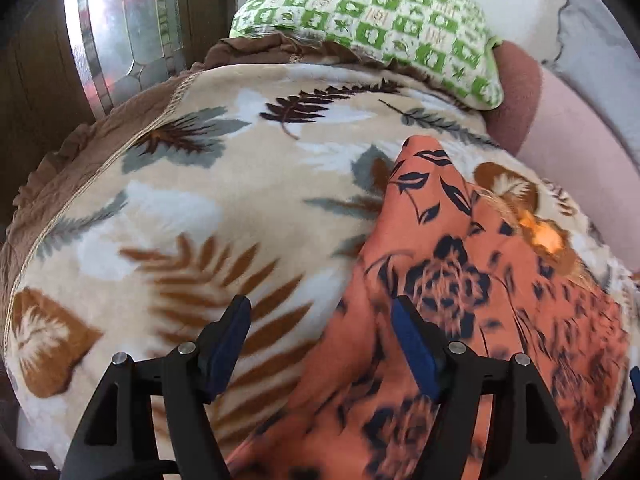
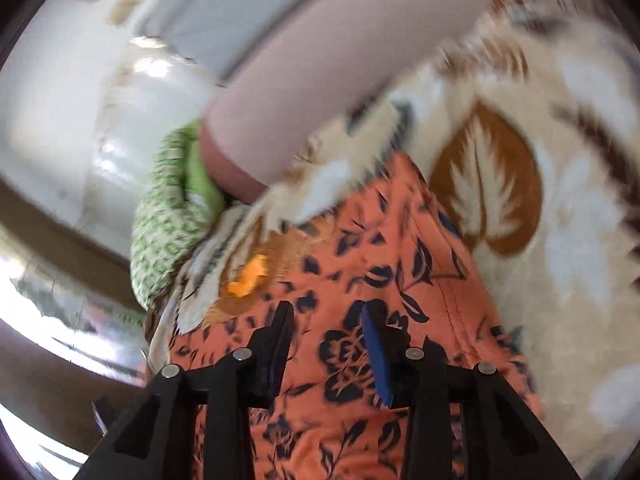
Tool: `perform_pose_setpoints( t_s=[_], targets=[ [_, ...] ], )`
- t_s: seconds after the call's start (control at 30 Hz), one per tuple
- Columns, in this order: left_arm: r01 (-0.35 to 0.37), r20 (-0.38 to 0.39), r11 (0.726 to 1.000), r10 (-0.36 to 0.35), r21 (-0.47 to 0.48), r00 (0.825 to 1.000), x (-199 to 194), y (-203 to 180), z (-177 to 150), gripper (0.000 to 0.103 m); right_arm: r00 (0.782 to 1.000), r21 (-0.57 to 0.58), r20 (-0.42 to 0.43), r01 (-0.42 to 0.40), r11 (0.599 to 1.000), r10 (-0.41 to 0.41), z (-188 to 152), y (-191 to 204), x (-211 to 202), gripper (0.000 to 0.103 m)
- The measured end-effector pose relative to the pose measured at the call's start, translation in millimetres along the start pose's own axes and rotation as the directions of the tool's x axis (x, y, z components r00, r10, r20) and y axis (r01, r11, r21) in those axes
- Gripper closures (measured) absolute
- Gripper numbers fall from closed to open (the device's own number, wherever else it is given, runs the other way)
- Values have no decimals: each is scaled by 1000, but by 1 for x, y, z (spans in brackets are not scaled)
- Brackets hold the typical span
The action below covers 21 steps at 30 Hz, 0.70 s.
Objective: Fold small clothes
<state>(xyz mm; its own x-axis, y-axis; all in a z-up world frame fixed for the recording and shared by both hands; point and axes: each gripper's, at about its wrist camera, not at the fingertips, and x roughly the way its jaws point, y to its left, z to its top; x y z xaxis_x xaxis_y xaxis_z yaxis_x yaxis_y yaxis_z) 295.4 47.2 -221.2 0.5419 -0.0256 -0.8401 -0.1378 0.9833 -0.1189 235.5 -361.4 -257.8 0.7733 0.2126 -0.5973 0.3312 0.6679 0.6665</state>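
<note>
Orange floral garment (image 2: 360,280) runs lengthwise ahead of right tool (image 2: 328,344), half-open and empty right over it; left tool (image 1: 320,336) wide, empty, straddling its left edge.

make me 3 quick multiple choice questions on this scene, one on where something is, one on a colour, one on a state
1. Where does the green-and-white pillow lie?
A. at the far end of the leaf-print blanket
B. on the floor
C. between the left gripper's fingers

2. What colour is the garment being folded?
A. plain white
B. orange with dark flowers
C. green checks

3. How does the left gripper stand?
A. clamped on the pillow
B. jaws apart, nothing pinched
C. out of view

Answers: 1 A, it rests past the blanket's far edge; 2 B, both views show the orange floral cloth; 3 B, a wide gap shows between its fingers above the cloth.
</note>
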Motion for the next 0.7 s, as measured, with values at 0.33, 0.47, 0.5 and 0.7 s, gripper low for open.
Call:
perform_pose_setpoints(
  t_s=[0.33,0.47,0.5,0.7],
  targets=[
    [56,-78,997,-52,46,996,-82,107,-81,29,999,-51,38,-29,998,31,-36,-25,-119,38],
    [160,-131,984,-149,78,980,-103,121,-102,29,999,27,-8,-44,999,44,-63,-62,-155,38],
    [182,-143,979,-168,91,975,-105,122,-106,30,999,29,-9,-39,999,39,-68,-65,-161,38],
    [274,-264,950,-229,150,937,-94,119,-124,60,997,36,-59,-39,999,41,-92,-79,-192,38]
  ],
)
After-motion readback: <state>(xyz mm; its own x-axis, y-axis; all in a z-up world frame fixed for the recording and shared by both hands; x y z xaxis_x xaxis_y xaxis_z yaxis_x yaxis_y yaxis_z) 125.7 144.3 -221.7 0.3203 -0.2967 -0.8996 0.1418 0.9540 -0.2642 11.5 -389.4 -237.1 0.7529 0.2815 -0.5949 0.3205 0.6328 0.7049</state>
